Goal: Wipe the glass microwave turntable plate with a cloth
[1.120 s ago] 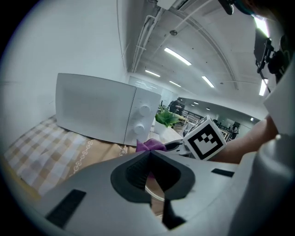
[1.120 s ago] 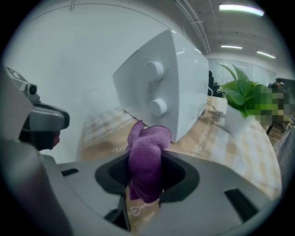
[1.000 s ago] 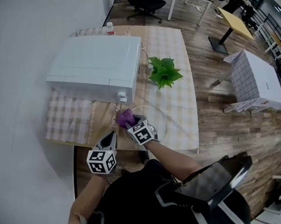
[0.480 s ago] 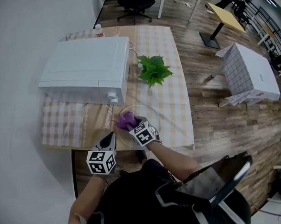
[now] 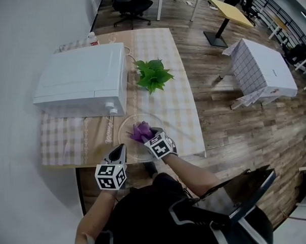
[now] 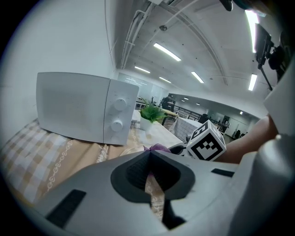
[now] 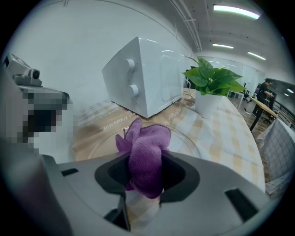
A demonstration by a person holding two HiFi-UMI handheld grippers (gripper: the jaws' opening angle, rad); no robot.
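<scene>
Here, purple cloth (image 7: pixel 146 156) in right gripper (image 7: pixel 144 180).

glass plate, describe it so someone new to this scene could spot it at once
Start at the white microwave on the table; the glass plate lies flat in front of its knobs, near the table's front edge. It is the only clear round disc, with a purple cloth held over it by the right hand-held gripper.

Head view: looking steeply down over the surface (image 5: pixel 185 110). Gripper views: riding low, close, both facing the microwave (image 6: pixel 78 108) and plant (image 7: pixel 209 80).
</scene>
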